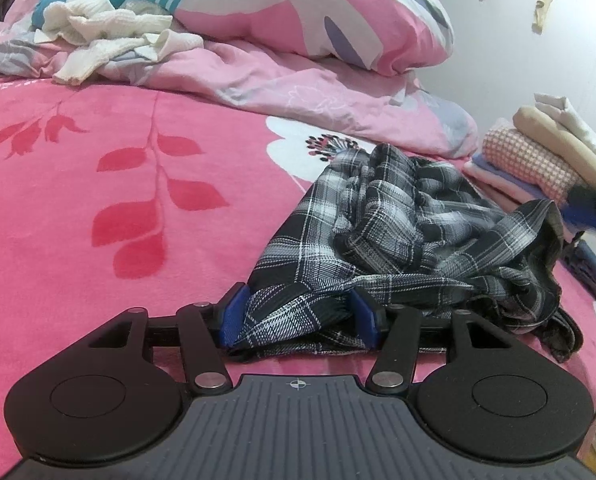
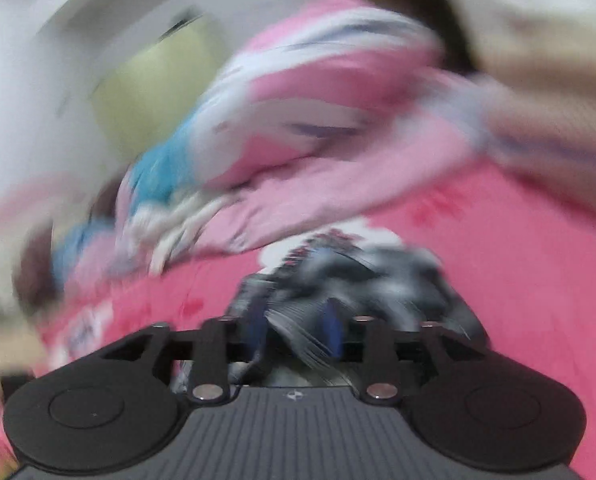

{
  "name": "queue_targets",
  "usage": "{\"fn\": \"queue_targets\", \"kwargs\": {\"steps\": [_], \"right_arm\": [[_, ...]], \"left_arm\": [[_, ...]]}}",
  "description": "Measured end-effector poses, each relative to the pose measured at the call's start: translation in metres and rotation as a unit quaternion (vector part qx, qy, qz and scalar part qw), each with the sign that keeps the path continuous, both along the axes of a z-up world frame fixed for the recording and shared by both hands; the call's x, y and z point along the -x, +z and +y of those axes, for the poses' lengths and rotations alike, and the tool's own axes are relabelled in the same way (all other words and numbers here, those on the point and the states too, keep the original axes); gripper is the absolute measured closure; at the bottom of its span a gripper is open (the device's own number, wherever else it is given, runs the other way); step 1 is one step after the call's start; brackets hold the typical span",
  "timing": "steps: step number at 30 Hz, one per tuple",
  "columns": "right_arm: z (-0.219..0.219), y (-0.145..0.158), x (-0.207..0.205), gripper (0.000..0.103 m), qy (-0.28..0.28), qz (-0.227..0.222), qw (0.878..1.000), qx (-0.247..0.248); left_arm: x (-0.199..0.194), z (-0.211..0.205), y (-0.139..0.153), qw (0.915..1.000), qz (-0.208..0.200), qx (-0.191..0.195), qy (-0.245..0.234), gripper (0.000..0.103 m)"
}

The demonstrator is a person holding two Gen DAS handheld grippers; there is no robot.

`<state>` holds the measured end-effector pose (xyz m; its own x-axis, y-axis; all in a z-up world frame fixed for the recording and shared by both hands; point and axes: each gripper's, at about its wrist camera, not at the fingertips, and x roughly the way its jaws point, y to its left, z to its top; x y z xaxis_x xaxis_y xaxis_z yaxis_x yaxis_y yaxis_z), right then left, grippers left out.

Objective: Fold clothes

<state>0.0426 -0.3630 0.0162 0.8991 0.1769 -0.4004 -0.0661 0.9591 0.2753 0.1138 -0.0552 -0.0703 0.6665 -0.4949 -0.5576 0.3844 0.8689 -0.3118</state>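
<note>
Here, a crumpled plaid garment (image 1: 410, 232) is seen on the pink bed (image 1: 98, 184) — one bunched edge is clamped by the left hand-held gripper (image 1: 298, 314). Plaid cloth is likewise pinched by the right hand-held gripper (image 2: 296, 332), though blurred.

Between the left gripper's fingers (image 1: 234, 316): an edge of the crumpled shirt (image 1: 410, 232), lying on the blanket (image 1: 98, 208).
Ahead and right of them: a stack of folded clothes (image 1: 546, 160).
Far ahead, left: a bunched garment (image 1: 106, 36) on the quilt (image 1: 298, 76).
Behind that: a pillow (image 1: 318, 8).
Between the right gripper's fingers (image 2: 332, 334): shirt fabric, blurred.
</note>
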Motion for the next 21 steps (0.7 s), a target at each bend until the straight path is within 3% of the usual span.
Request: {"fn": "queue_targets", "kwargs": {"steps": [1,3,4,9,10,11,12,13,14,15,16,21], "right_arm": [[0.010,0.006,-0.015,0.056,0.017,-0.005,0.999,0.038],[0.025,0.012,-0.049,0.039,0.054,0.001,0.993,0.104],[0.026,0.009,-0.069,0.026,0.073,0.020,0.989,0.127],[0.026,-0.022,-0.143,0.018,0.127,0.117,0.951,0.256],[0.023,-0.031,-0.151,0.012,0.135,0.139,0.947,0.258],[0.018,-0.039,-0.157,0.011,0.144,0.162,0.944,0.251],[0.012,-0.045,-0.160,0.013,0.151,0.182,0.944,0.231],[0.009,-0.046,-0.159,0.026,0.157,0.190,0.945,0.213],[0.006,-0.044,-0.155,0.046,0.163,0.194,0.947,0.198],[0.006,-0.041,-0.150,0.058,0.167,0.189,0.948,0.196],[0.008,-0.036,-0.141,0.080,0.170,0.181,0.948,0.198],[0.023,0.000,-0.083,0.085,0.153,0.100,0.961,0.206]], "left_arm": [[0.000,0.000,0.000,1.0000,0.001,0.001,0.000,0.047],[0.000,0.001,0.000,1.0000,0.002,0.002,0.000,0.047],[-0.001,0.001,0.000,1.0000,0.003,0.003,0.000,0.047],[-0.002,0.002,0.000,1.0000,0.007,0.006,-0.001,0.046],[-0.003,0.002,-0.001,0.9999,0.008,0.007,-0.001,0.046],[-0.003,0.002,-0.001,0.9999,0.009,0.008,-0.001,0.046],[-0.004,0.002,-0.001,0.9999,0.009,0.009,-0.001,0.046],[-0.004,0.002,-0.001,0.9999,0.010,0.010,-0.001,0.046],[-0.004,0.003,-0.001,0.9999,0.011,0.012,-0.001,0.046],[-0.004,0.003,-0.001,0.9998,0.012,0.013,-0.001,0.046],[-0.004,0.003,-0.001,0.9998,0.012,0.014,-0.001,0.046],[-0.004,0.006,-0.001,0.9996,0.015,0.025,0.002,0.046]]}}
